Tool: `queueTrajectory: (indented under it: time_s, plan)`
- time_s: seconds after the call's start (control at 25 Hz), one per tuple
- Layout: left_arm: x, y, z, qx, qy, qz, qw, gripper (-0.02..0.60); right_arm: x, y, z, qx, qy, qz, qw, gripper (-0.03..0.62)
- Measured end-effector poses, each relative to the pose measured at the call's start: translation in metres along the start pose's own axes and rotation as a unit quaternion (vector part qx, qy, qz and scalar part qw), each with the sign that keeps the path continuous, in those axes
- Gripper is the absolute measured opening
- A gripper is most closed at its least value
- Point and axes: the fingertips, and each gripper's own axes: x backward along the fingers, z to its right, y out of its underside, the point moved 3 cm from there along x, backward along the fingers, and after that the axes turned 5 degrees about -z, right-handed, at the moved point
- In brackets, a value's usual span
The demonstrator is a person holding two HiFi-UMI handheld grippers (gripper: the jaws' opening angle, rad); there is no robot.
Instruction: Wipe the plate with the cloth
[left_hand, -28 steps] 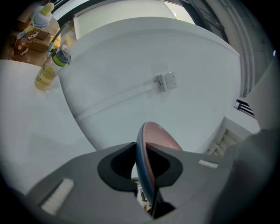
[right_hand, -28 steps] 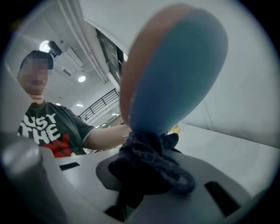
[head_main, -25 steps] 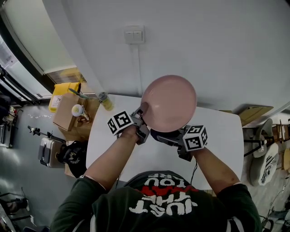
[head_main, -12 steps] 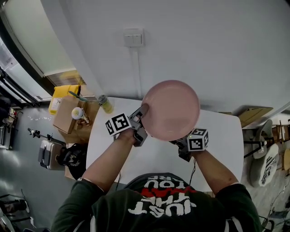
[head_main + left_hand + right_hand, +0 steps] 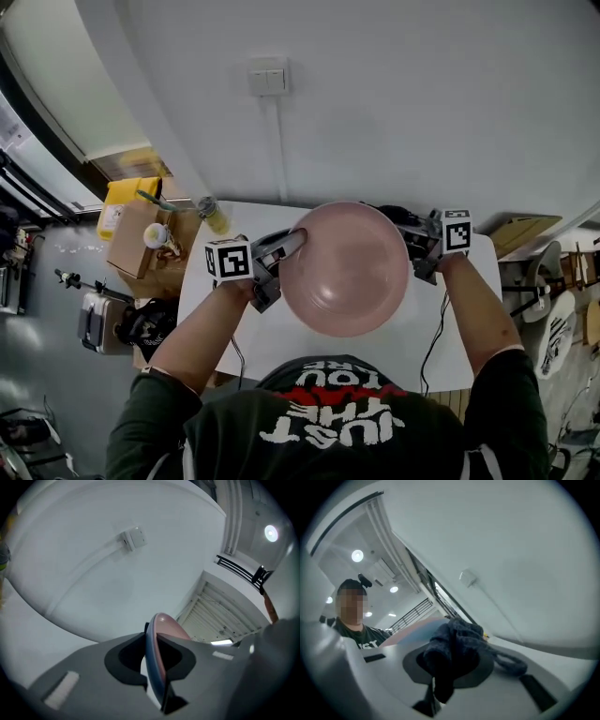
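1. Plate [image 5: 347, 267]: tilted above the counter [image 5: 211, 291], its left rim clamped by the fingers of the left gripper [image 5: 289, 247].
2. Cloth [image 5: 454, 644]: bunched in the closed fingers of the right gripper [image 5: 417, 246], at the plate's right rim.

Risk: with only 1 rim grip, firm wiping could lever the plate loose.

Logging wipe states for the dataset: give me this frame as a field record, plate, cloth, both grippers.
round pink plate: above the white table
left gripper: shut on the plate's left rim
right gripper: shut on a bunched dark grey cloth
cloth position: by the plate's far right rim; contact unclear
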Motion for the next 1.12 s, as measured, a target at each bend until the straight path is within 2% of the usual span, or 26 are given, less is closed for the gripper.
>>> queueTrajectory:
  time_s: [0.12,0.24,0.36,0.48,0.56,0.64,0.8,1.12]
  plan:
    - [-0.014,0.016,0.019,-0.015,0.041,-0.035,0.9984,0.044,-0.034,-0.011,-0.001,0.003,-0.06,-0.051,0.997,0.038]
    - [-0.025,0.027,0.035,-0.048,0.061,-0.086,0.9933,0.044,-0.06,-0.013,-0.009,-0.001,-0.115,-0.108,0.987,0.04]
    - [-0.029,0.033,0.041,-0.097,0.047,-0.136,0.9848,0.044,-0.078,-0.009,-0.023,-0.012,-0.161,-0.189,0.969,0.038]
    - [-0.03,0.031,0.041,-0.149,0.022,-0.164,0.9749,0.046,-0.085,-0.007,-0.028,-0.012,-0.166,-0.266,0.949,0.039]
    - [-0.029,0.027,0.04,-0.17,0.016,-0.165,0.9715,0.048,-0.084,-0.01,-0.032,-0.005,-0.163,-0.294,0.942,0.039]
    - [-0.029,0.023,0.038,-0.163,0.014,-0.153,0.9747,0.048,-0.079,-0.017,-0.033,0.003,-0.156,-0.3,0.941,0.04]
    - [-0.022,0.018,0.025,-0.123,0.002,-0.122,0.985,0.048,-0.06,-0.027,-0.034,0.015,-0.139,-0.286,0.948,0.04]
    - [-0.001,0.008,-0.004,-0.061,-0.028,-0.066,0.9955,0.048,-0.016,-0.023,-0.033,0.021,-0.111,-0.245,0.963,0.04]
